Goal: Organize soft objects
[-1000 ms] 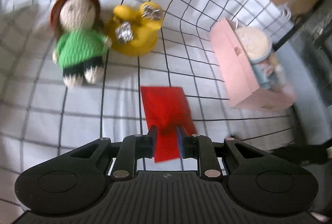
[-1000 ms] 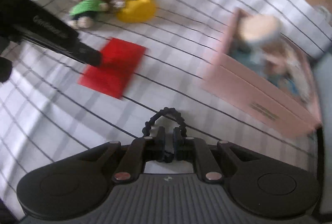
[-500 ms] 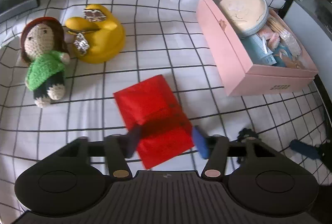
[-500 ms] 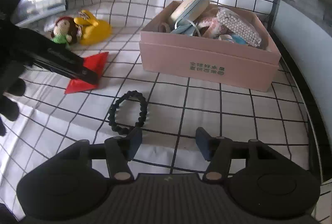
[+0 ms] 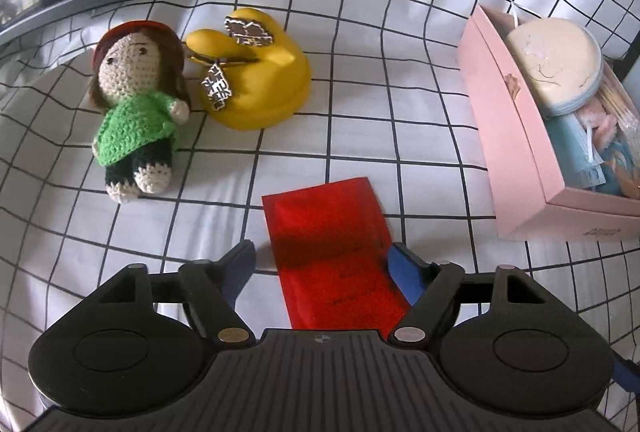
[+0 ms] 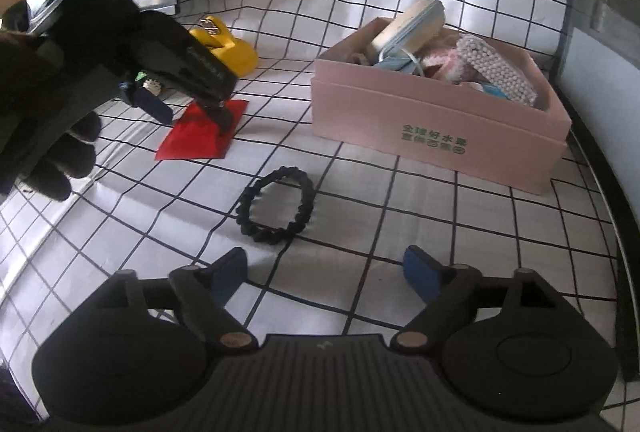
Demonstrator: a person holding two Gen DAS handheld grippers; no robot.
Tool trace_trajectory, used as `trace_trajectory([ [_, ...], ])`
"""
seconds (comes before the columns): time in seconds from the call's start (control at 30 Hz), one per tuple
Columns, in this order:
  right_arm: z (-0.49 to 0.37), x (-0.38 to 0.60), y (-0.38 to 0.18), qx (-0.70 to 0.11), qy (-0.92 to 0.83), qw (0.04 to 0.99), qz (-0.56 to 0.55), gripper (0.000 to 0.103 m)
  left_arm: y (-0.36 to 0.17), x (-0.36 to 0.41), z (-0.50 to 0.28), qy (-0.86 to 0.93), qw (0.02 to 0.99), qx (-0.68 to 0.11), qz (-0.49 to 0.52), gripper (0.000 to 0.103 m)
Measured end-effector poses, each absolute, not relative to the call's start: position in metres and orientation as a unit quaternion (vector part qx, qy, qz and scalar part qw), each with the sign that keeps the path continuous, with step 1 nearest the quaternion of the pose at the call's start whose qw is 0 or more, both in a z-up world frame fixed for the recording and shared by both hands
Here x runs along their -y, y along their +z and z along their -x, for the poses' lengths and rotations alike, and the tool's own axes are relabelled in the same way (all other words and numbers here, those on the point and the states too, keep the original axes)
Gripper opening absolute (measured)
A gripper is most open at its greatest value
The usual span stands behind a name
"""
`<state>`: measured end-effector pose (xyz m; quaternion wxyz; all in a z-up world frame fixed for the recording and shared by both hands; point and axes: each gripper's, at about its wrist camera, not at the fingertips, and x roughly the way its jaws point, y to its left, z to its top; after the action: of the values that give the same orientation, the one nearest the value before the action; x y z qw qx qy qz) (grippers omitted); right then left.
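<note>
Both of your claws have let go since a second ago: the left claw [image 5: 322,258], which was pinching the flat red fabric pouch [image 5: 334,252], is opening, and the pouch lies loose on the tabletop [image 5: 360,79] between its blue pads, the right pad at the pouch's edge, whether touching I cannot tell. The right claw [image 6: 324,272], which was clamped on the black braided hair loop [image 6: 276,207], is opening too, with nothing between its pads; the loop rests flat on the grid cloth just ahead of them.

That probably means both items are set down for a fresh grip rather than sorted, since neither is in the open pink cardboard box [image 6: 436,135], which already holds a round pale cushion, a beaded piece and light blue fabric.

Taking the pink box as your landmark: the loop lies near its front wall, toward you; the pouch lies to the box's left with bare cloth between them. Farther left of the pouch sit the yellow plush slipper-shaped toy [image 5: 256,71] and, touching it, the crocheted doll in a green jumper [image 5: 136,111].

Open room is the cloth between pouch, loop and box. Mind the dark tabletop edge just right of the box, and the dark panel at the far left corner.
</note>
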<state>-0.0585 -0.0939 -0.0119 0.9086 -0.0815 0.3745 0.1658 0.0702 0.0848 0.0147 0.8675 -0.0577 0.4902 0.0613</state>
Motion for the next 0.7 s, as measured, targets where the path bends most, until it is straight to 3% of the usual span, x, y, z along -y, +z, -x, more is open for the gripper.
trace_trajectory([
  [0.07, 0.057, 0.093, -0.013, -0.384, 0.177, 0.903, 0.074, 0.103, 0.015, -0.084, -0.073, 0.059, 0.865, -0.494, 0.057, 0.087],
  [0.13, 0.055, 0.091, -0.013, -0.391, 0.177, 0.900, 0.074, 0.103, 0.015, -0.081, -0.074, 0.053, 0.865, -0.498, 0.048, 0.086],
  [0.17, 0.054, 0.090, -0.013, -0.395, 0.178, 0.898, 0.078, 0.103, 0.013, -0.078, -0.074, 0.052, 0.865, -0.497, 0.039, 0.080],
  [0.33, 0.053, 0.087, -0.012, -0.401, 0.192, 0.889, 0.109, 0.103, 0.016, -0.081, -0.056, 0.030, 0.879, -0.475, 0.029, 0.042],
  [0.37, 0.052, 0.088, -0.011, -0.404, 0.193, 0.888, 0.107, 0.101, 0.018, -0.087, -0.048, 0.021, 0.880, -0.472, 0.041, 0.015],
  [0.4, 0.050, 0.088, -0.009, -0.404, 0.194, 0.888, 0.104, 0.096, 0.019, -0.092, -0.040, 0.016, 0.881, -0.471, 0.050, 0.011],
  [0.57, 0.035, 0.080, -0.003, -0.397, 0.200, 0.892, 0.082, 0.093, 0.020, -0.113, 0.001, -0.002, 0.871, -0.487, 0.068, 0.011],
  [0.7, 0.019, 0.057, -0.002, -0.388, 0.200, 0.895, 0.093, 0.082, 0.020, -0.122, 0.025, -0.008, 0.866, -0.492, 0.092, 0.014],
])
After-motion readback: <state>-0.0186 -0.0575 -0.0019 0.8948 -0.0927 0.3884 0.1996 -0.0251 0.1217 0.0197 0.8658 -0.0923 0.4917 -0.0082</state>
